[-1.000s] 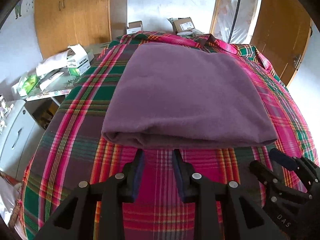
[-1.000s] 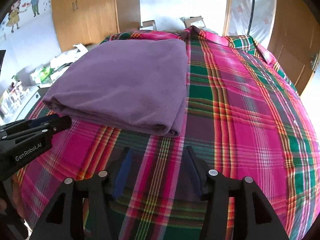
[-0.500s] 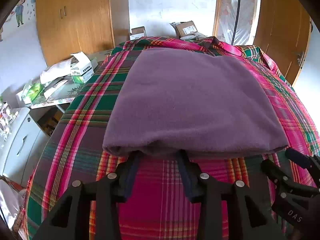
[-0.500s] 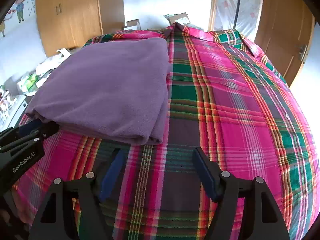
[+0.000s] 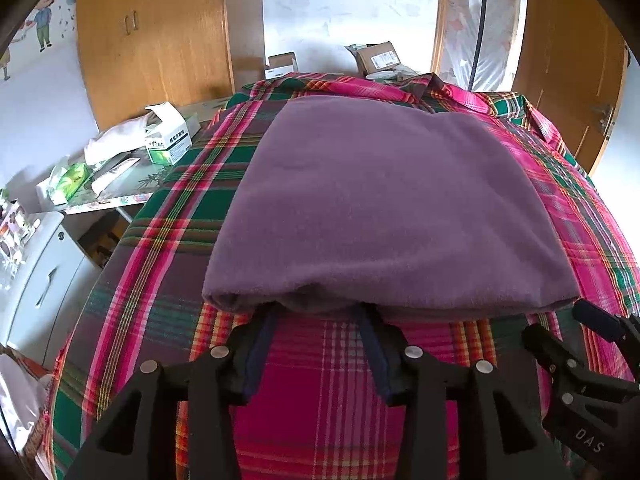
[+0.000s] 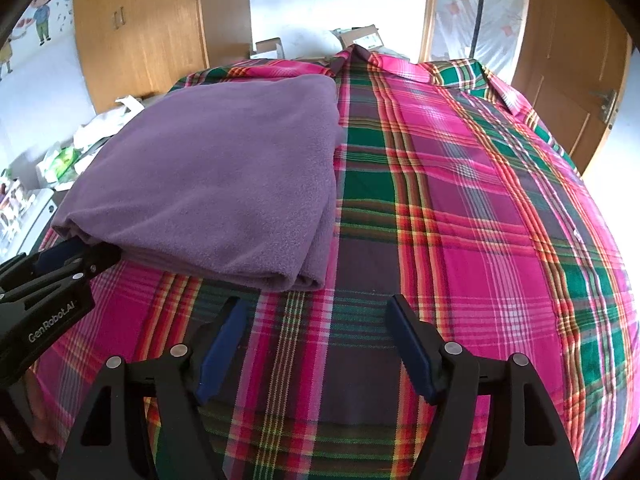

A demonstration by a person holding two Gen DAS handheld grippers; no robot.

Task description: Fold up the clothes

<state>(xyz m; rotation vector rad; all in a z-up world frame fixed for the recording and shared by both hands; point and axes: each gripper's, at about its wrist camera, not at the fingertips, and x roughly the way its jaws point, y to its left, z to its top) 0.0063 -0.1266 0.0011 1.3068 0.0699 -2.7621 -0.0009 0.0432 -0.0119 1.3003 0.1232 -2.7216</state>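
So there's a purple fleece garment (image 5: 384,208), folded into a thick rectangle, lying on a bed covered with a pink, green and purple plaid sheet (image 6: 460,208). It sits toward the left half of the bed, its long right edge running roughly along a green stripe in the plaid. The left gripper (image 5: 318,314) is right at the near folded edge of the fleece, close to its near left corner, and the two blue-padded fingers (image 5: 370,344) are spread a moderate way apart with their tips tucked under the overhanging lip of the fabric, so the very ends are hidden. From these views I honestly can't tell if anything is pinched between them; the fleece looks draped over the tips rather than squeezed. The right wrist view shows that same gripper from the side, poking into the stack at the corner. The right gripper (image 6: 316,312) sits over bare plaid just short of the fleece's near right corner, jaws gaping wide with nothing between them, blue pads (image 6: 412,354) plainly visible. Off the left side of the bed there's a low table with a green-and-white box (image 5: 170,138) and some packets, wooden wardrobes (image 5: 156,40) behind, and cardboard boxes (image 5: 378,56) past the far end of the bed.
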